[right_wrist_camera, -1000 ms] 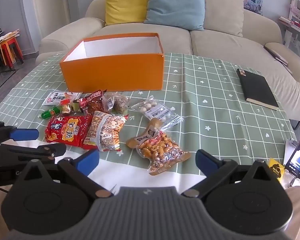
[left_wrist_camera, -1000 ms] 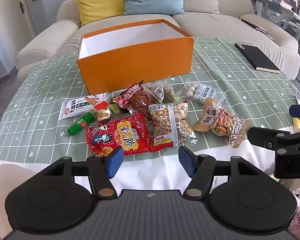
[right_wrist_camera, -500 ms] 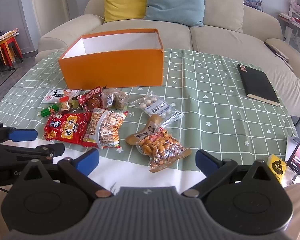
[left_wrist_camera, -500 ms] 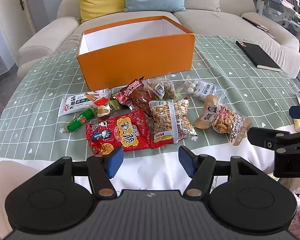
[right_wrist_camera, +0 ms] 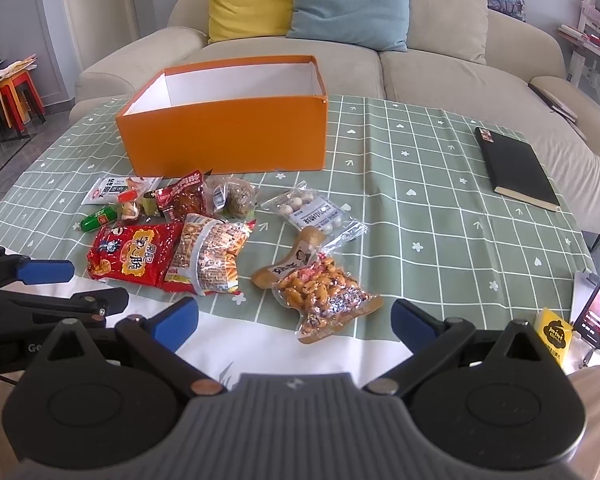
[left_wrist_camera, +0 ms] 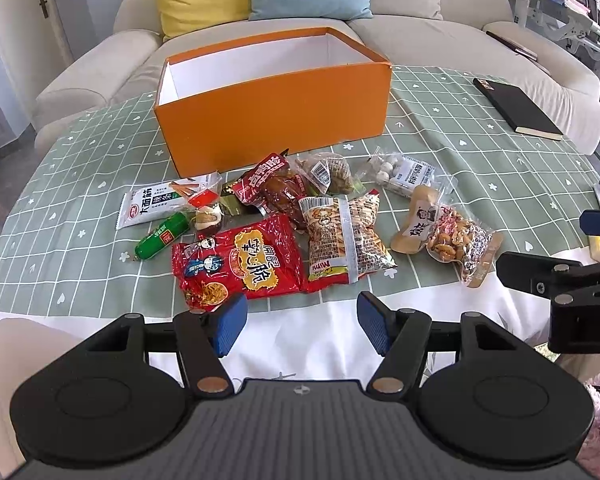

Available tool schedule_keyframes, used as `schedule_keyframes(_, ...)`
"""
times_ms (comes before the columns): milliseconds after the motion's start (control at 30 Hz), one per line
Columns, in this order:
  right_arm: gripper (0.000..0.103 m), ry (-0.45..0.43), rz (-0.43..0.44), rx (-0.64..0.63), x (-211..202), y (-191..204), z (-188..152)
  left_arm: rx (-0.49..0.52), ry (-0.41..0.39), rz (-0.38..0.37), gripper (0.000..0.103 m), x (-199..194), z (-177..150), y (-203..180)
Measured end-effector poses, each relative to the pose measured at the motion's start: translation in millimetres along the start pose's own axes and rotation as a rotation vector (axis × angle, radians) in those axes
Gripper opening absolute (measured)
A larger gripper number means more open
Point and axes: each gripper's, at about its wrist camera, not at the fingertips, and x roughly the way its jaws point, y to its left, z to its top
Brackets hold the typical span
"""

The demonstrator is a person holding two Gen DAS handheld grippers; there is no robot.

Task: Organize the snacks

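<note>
An orange box (left_wrist_camera: pixel 274 116) (right_wrist_camera: pixel 224 136) stands open at the back of the table, white inside with nothing showing in it. In front of it lie several snack packets: a red noodle bag (left_wrist_camera: pixel 240 264) (right_wrist_camera: pixel 132 256), a striped stick-snack bag (left_wrist_camera: pixel 346 236) (right_wrist_camera: pixel 210 254), a clear peanut bag (left_wrist_camera: pixel 458 240) (right_wrist_camera: pixel 324 292), a white egg packet (left_wrist_camera: pixel 404 172) (right_wrist_camera: pixel 314 210) and a green sausage (left_wrist_camera: pixel 162 236) (right_wrist_camera: pixel 98 218). My left gripper (left_wrist_camera: pixel 302 324) hovers open just short of the red bag. My right gripper (right_wrist_camera: pixel 294 322) stands wide open before the peanut bag. Neither holds anything.
A black notebook (left_wrist_camera: pixel 518 108) (right_wrist_camera: pixel 516 168) lies at the table's far right. A beige sofa (right_wrist_camera: pixel 432 68) with yellow and blue cushions stands behind the table. A phone on a stand (right_wrist_camera: pixel 598 308) and a yellow card (right_wrist_camera: pixel 554 334) sit at the near right edge.
</note>
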Motion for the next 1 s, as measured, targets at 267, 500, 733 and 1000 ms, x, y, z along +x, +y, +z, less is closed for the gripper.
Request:
schedule_keyframes(267, 0.099, 0.003, 0.000, 0.001, 0.1, 0.0, -0.1, -0.001, 0.002, 0.001, 0.074, 0.2, -0.5, 0.2)
schedule_keyframes(500, 0.099, 0.004, 0.000, 0.001, 0.5, -0.2, 0.0, -0.001, 0.002, 0.001, 0.074, 0.4, -0.8, 0.6)
schedule_keyframes(733, 0.099, 0.007, 0.001, 0.003, 1.6, -0.7, -1.2, -0.003, 0.005, 0.002, 0.074, 1.4, -3.6, 1.5)
schedule_keyframes(1000, 0.099, 0.013, 0.001, 0.006, 3.2, -1.0, -1.0, -0.003, 0.007, 0.002, 0.074, 2.1, -3.1, 1.4)
